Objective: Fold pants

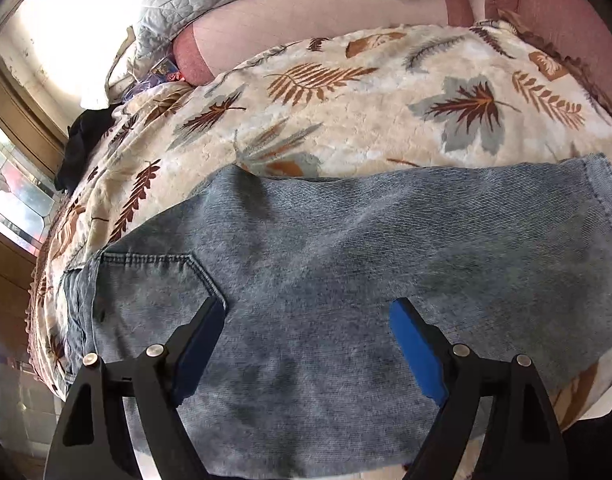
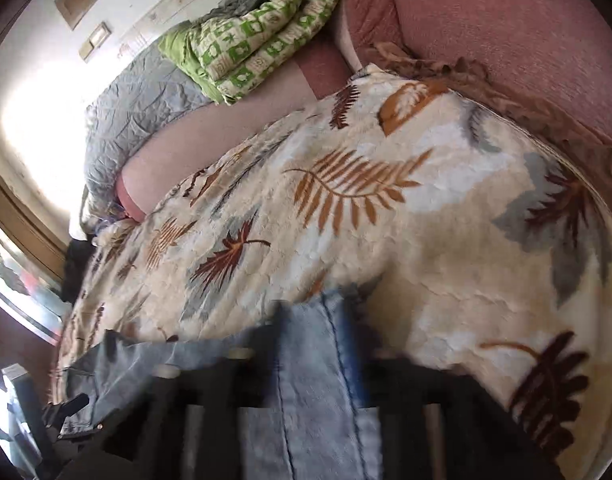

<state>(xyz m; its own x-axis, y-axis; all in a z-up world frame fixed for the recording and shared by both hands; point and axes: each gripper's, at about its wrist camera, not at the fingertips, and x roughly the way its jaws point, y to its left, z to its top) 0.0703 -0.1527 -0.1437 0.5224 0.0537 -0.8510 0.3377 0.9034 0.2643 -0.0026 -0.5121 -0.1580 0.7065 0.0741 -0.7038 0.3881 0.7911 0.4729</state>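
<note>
Light blue denim pants (image 1: 326, 264) lie folded lengthwise on a leaf-patterned blanket (image 1: 346, 120), back pocket (image 1: 153, 276) at the left and hem at the right. My left gripper (image 1: 308, 312) is open just above the denim, its blue-padded fingers (image 1: 416, 348) spread wide and holding nothing. In the right wrist view my right gripper (image 2: 318, 344) is blurred; its dark fingers sit close on either side of a strip of denim (image 2: 318, 380) with a seam, which stands up between them. The rest of the pants (image 2: 117, 368) trails to the left.
The blanket (image 2: 386, 220) covers a pink sofa (image 2: 486, 40). A green patterned quilt (image 2: 257, 40) and a grey quilt (image 2: 137, 112) lie at the back. A dark cloth (image 1: 81, 140) sits at the blanket's left edge, by a bright window.
</note>
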